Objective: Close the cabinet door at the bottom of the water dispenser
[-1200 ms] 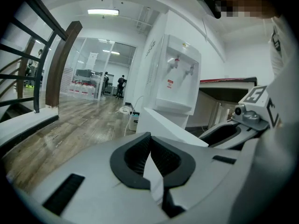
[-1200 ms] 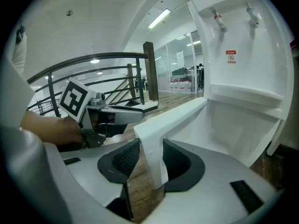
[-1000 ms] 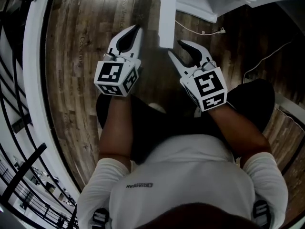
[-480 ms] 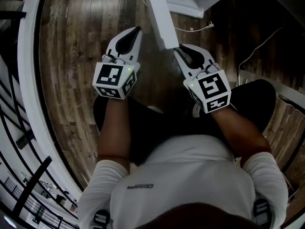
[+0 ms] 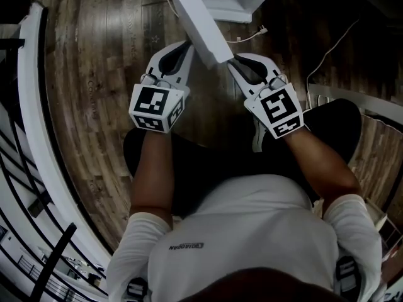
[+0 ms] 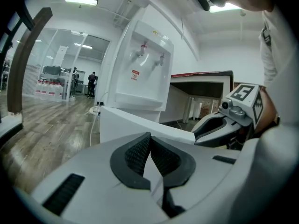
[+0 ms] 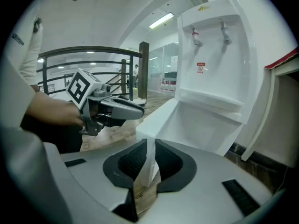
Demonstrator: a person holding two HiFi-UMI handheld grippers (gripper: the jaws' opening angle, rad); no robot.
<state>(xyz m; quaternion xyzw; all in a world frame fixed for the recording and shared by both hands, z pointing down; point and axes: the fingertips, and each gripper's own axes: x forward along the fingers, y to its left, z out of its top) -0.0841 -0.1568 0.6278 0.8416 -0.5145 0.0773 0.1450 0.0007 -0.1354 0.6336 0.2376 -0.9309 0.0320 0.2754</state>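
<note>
The white cabinet door (image 5: 196,19) stands open from the foot of the water dispenser (image 7: 219,55) and slants across the wood floor. My right gripper (image 5: 232,60) is shut on the door's free edge. Its jaws have just been closing, and in the right gripper view the thin white edge (image 7: 150,125) sits pinched between the black pads of that gripper (image 7: 148,153). My left gripper (image 5: 187,46) is shut with nothing in it and sits close beside the door's left face. In the left gripper view, the door (image 6: 135,125) lies just past the tips of the left gripper (image 6: 148,136).
A white cable with a plug (image 5: 250,35) lies on the floor by the dispenser's base. A second thin cable (image 5: 334,43) runs at the right. A curved white ledge (image 5: 31,112) with black railings borders the left. A red-edged table (image 6: 201,76) stands behind the dispenser.
The right jaws went from open beside the door's edge to shut on it. Both grippers moved up the picture toward the dispenser, and the door now slants more to the left.
</note>
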